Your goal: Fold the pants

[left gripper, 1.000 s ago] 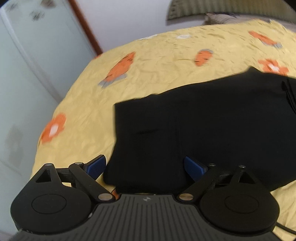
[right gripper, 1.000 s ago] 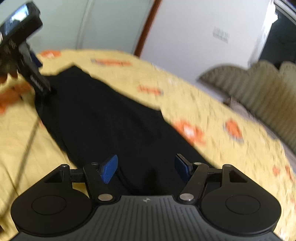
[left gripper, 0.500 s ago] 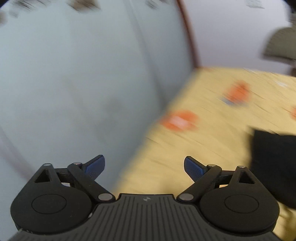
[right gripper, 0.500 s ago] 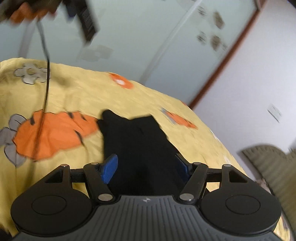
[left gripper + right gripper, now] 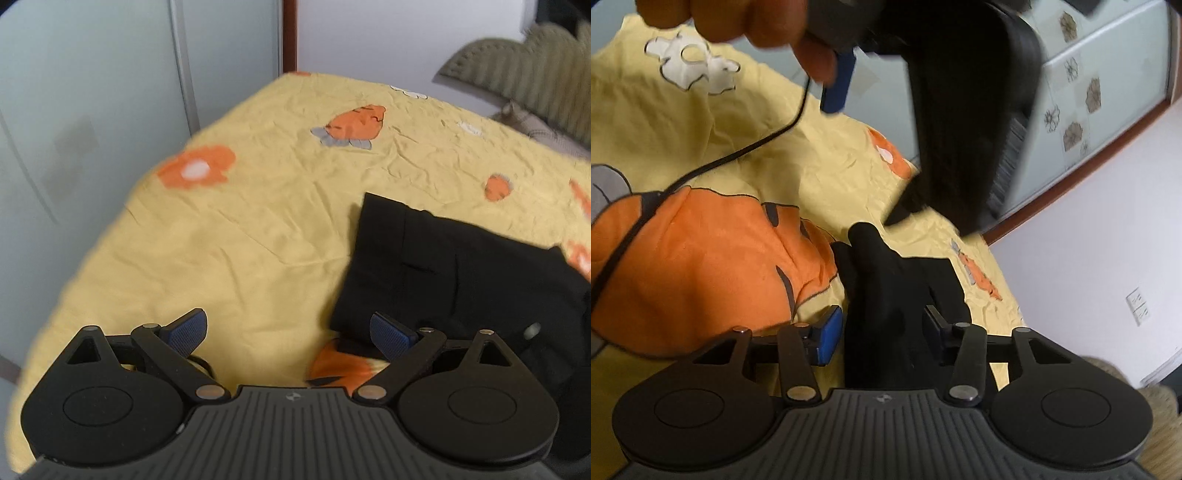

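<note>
The black pants (image 5: 450, 273) lie folded on the yellow bedsheet (image 5: 258, 229), at the right of the left wrist view. My left gripper (image 5: 288, 330) is open and empty, hovering over bare sheet just left of the pants' near corner. In the right wrist view the pants (image 5: 886, 295) run between my right gripper's (image 5: 882, 332) blue pads, which stand close on either side of the bunched cloth. The jaws are partly closed around it; a firm grip is not clear. The other handheld gripper (image 5: 960, 92) and the person's hand fill the top of that view.
The bed's left edge runs beside a pale wardrobe door (image 5: 92, 110). A ribbed headboard (image 5: 517, 74) and a pillow are at the far right. A black cable (image 5: 701, 170) trails over the orange carrot print on the sheet.
The left gripper swung away toward the wardrobe and came back to face the bed, now left of the pants. The right gripper moved up to the pants' end and its jaws narrowed around the cloth.
</note>
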`<action>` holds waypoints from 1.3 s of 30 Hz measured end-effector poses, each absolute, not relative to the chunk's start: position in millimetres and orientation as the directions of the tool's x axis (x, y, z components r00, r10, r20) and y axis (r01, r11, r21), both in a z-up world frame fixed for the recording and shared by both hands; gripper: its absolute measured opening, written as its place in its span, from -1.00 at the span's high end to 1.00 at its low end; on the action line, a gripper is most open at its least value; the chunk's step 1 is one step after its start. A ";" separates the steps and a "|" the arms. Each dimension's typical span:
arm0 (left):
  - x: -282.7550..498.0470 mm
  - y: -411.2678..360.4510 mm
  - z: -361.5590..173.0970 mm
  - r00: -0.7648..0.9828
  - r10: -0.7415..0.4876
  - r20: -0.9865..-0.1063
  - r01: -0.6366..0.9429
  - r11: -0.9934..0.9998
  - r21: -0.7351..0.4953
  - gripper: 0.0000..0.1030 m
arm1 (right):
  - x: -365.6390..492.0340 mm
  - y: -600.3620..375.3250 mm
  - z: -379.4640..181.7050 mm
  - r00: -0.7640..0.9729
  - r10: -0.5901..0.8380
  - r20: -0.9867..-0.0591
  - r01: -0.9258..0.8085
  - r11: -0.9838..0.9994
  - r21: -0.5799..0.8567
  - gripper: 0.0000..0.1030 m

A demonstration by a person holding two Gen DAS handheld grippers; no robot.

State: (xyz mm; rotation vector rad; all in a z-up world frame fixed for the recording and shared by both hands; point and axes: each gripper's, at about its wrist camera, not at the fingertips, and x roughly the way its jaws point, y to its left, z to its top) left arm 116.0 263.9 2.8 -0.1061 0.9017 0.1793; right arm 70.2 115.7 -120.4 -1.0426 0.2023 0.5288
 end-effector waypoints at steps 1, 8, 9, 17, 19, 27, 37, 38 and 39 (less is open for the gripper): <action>116.3 268.0 -1.3 0.598 0.086 -0.797 -0.218 0.974 -0.058 -0.86 | 70.2 118.2 -121.7 0.859 0.323 -0.397 -0.503 0.390 -0.771 0.20; 124.6 283.2 -12.4 0.584 -0.003 -0.812 -0.298 0.930 -0.217 -0.90 | 79.2 135.9 -130.1 0.870 0.339 -0.359 -0.473 0.361 -0.804 0.50; 125.7 285.9 -12.7 0.584 -0.025 -0.811 -0.303 0.920 -0.247 -0.90 | 80.7 136.1 -130.2 0.869 0.340 -0.360 -0.475 0.367 -0.800 0.56; 141.3 289.9 -11.1 0.612 -0.153 -0.776 -0.281 0.875 -0.394 -0.97 | 91.6 107.9 -91.0 0.826 0.412 -0.385 -0.564 0.585 -0.584 0.67; 147.0 286.6 -10.6 0.622 -0.182 -0.762 -0.262 0.869 -0.421 -0.97 | 94.8 98.7 -81.0 0.817 0.428 -0.387 -0.577 0.625 -0.526 0.67; 181.7 275.3 -37.7 0.614 -0.378 -0.693 -0.219 0.762 -0.610 -0.95 | 100.7 65.5 -55.7 0.798 0.478 -0.367 -0.592 0.734 -0.331 0.74; 206.9 272.3 -55.3 0.586 -0.454 -0.671 -0.191 0.727 -0.659 -0.21 | 115.8 40.6 -48.4 0.757 0.517 -0.399 -0.619 0.763 -0.185 0.72; 207.4 271.7 -56.2 0.582 -0.450 -0.677 -0.197 0.730 -0.654 0.05 | 115.0 36.6 -46.7 0.743 0.528 -0.411 -0.630 0.759 -0.165 0.72; 208.0 270.8 -56.7 0.580 -0.434 -0.690 -0.209 0.739 -0.640 0.11 | 112.7 30.7 -43.8 0.731 0.544 -0.412 -0.640 0.756 -0.139 0.72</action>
